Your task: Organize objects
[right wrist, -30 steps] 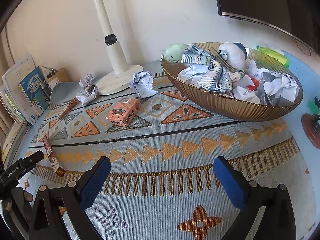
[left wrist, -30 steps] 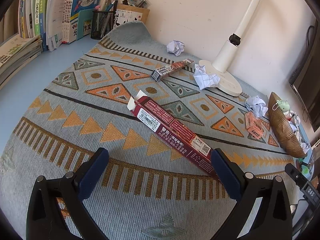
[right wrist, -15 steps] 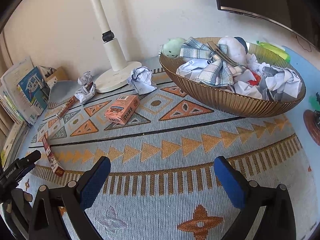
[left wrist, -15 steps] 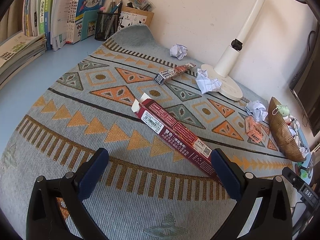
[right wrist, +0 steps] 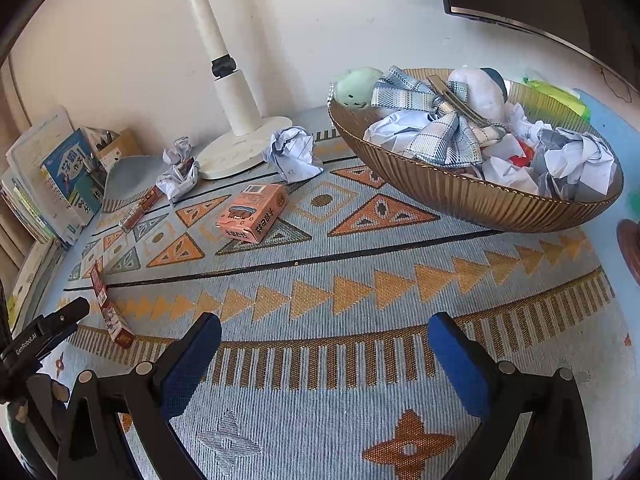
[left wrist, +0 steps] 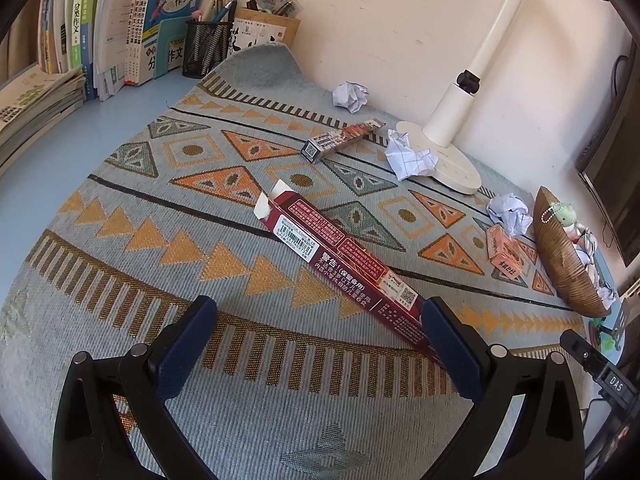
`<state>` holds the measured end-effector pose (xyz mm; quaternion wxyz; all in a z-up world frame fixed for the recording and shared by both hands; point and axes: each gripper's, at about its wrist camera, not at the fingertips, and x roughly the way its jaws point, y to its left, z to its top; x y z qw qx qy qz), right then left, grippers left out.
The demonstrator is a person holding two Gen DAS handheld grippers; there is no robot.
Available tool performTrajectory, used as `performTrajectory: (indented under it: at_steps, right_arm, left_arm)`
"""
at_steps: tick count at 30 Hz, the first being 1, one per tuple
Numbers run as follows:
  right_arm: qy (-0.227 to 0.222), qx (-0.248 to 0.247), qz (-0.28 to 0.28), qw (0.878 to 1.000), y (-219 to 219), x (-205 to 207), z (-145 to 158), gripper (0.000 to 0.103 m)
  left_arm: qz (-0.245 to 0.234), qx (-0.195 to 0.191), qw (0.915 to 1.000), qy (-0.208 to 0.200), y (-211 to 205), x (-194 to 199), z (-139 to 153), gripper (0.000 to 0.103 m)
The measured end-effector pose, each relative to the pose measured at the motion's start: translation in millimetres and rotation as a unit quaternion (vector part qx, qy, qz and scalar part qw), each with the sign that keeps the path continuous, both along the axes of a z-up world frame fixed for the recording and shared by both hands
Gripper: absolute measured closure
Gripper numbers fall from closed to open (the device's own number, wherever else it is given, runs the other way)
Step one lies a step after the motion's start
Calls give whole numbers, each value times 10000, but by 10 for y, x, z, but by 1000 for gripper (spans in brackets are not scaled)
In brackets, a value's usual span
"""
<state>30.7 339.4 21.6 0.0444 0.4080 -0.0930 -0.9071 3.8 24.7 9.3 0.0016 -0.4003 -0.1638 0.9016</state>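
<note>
Both tongs spread wide, holding nothing. The long red box [left wrist: 352, 268] lies slantwise on the mat [left wrist: 160, 240], its near end beside my left tongs' [left wrist: 316, 344] right finger; I'd shift right, straddle it, then close.

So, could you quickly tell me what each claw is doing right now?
Left claw: open, holding nothing.
Right claw: open, holding nothing.

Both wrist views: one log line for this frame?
left gripper open, by long red box | right gripper open, empty | bowl full | orange box on mat
</note>
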Motion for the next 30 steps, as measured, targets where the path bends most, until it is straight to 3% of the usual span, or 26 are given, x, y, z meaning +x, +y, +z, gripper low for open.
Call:
performTrajectory:
  at_steps: [7, 11, 14, 15, 16, 17, 18, 19, 20, 22, 24, 27, 30]
  right_arm:
    - [-60, -117, 7, 9999, 38, -13, -16, 0]
    - [-51, -118, 52, 9999, 23, 5, -11, 0]
    - [5, -104, 81, 9999, 13, 21, 2, 0]
    - [-1, -104, 87, 9999, 13, 18, 1, 0]
    - [-12, -112, 91, 9999, 16, 15, -2, 0]
    - [-19, -116, 83, 9999, 21, 10, -4, 0]
    - [-19, -120, 67, 9999, 25, 12, -4, 0]
    - [-10, -127, 57, 9999, 30, 16, -1, 0]
    - [-3, -128, 55, 9999, 32, 18, 2, 0]
    - [-18, -88, 52, 9999, 17, 13, 3, 0]
    - [-210, -58, 242, 9995, -30, -39, -32, 0]
    - [-446, -81, 578, 9973, -106, -97, -68, 0]
    - [-377, -321, 569, 9971, -125, -173, 35, 0]
  left_arm:
    - [-323, -135, 9987, -357, 561, -72, 27, 1]
    - [132, -650, 9966, -498, 766, -250, -31, 1]
    - [-193, -954, 9934, -606, 829, -261, -49, 5]
    - [-287, -1015, 9928, -563, 818, -212, -37, 11]
    - [-314, -1159, 9915, -499, 779, -143, -22, 33]
    - [-326, -1339, 9894, -462, 721, -72, -14, 61]
    - [-390, -1401, 9884, -431, 627, 0, -3, 70]
    - [-453, -1228, 9903, -467, 491, 68, 0, 84]
    - [-507, -946, 9928, -527, 341, 117, 12, 87]
    - [-654, -585, 9952, -438, 91, 186, 68, 87]
    - [-831, -639, 9934, -471, -12, 160, 120, 86]
    - [-1163, -326, 9913, -523, -42, 25, 199, 72]
    - [-1407, -33, 9897, -258, 12, -163, 369, 71]
